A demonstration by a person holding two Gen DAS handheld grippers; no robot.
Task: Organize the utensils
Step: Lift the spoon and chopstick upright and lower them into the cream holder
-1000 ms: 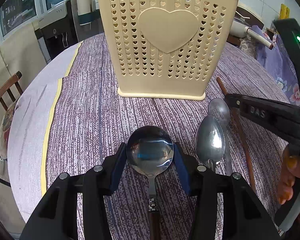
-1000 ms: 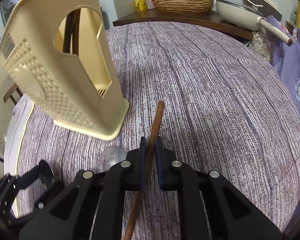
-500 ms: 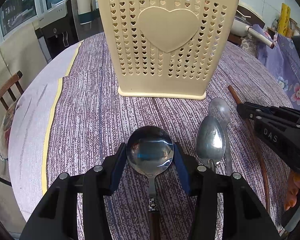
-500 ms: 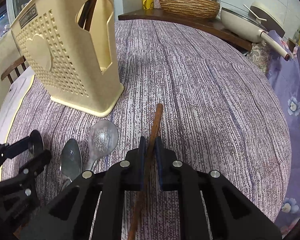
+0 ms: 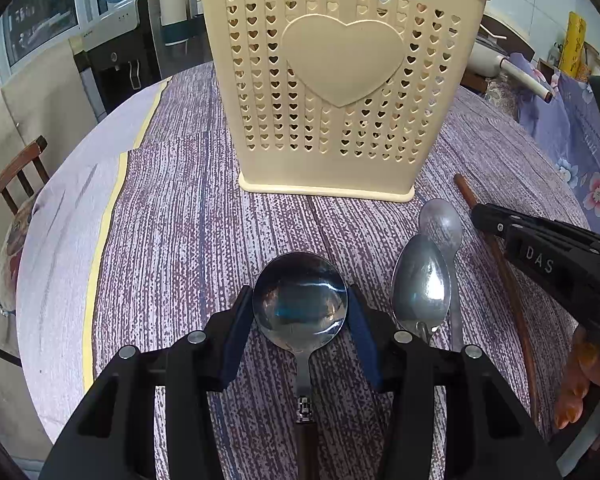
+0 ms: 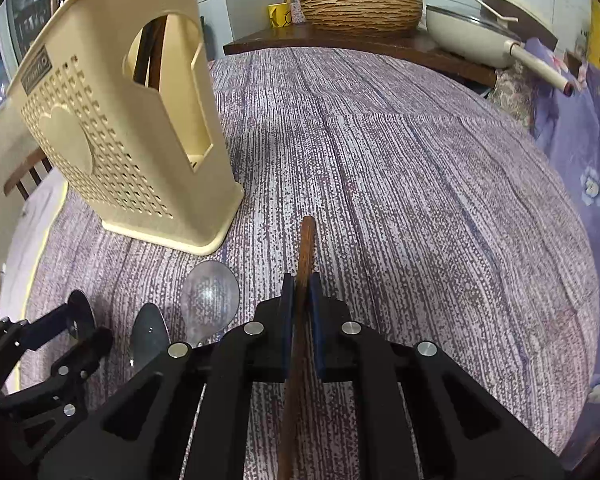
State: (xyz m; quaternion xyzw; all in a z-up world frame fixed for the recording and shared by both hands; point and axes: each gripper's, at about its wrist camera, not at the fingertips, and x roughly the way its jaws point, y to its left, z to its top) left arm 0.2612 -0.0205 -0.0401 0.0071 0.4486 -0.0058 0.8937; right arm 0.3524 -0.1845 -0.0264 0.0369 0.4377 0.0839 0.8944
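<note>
Utensils lie on a round bench (image 5: 188, 216) covered in a purple streaked cloth, in front of a tall cream utensil holder (image 5: 340, 92) that stands upright, its heart-perforated face marked JIANHAO turned toward the left wrist camera; through its side cut-out, in the right wrist view, dark handles stand inside it (image 6: 148, 56). The left gripper (image 5: 300, 312) reaches low and level over the cloth toward the holder, its blue-padded jaws set on either side of the bowl of a round ladle-like spoon (image 5: 300, 300), pads touching the rim or very nearly so; whether they press it I cannot tell. That spoon lies bowl up, its long axis running from the bowl back along a thin neck to a dark handle under the gripper, bowl pointing at the holder. The right gripper (image 6: 300, 300) comes in from the right side, held by a hand (image 5: 580, 384) whose fingers show at the edge, and its jaws are closed on a brown wooden stick (image 6: 306, 248), which runs lengthwise between the pads with its free end pointing past the holder's right corner. Between the two grippers lie two smaller metal spoons (image 5: 420, 280), overlapping, bowls toward the holder; the farther spoon (image 5: 440, 224) sits just beside the stick.
</note>
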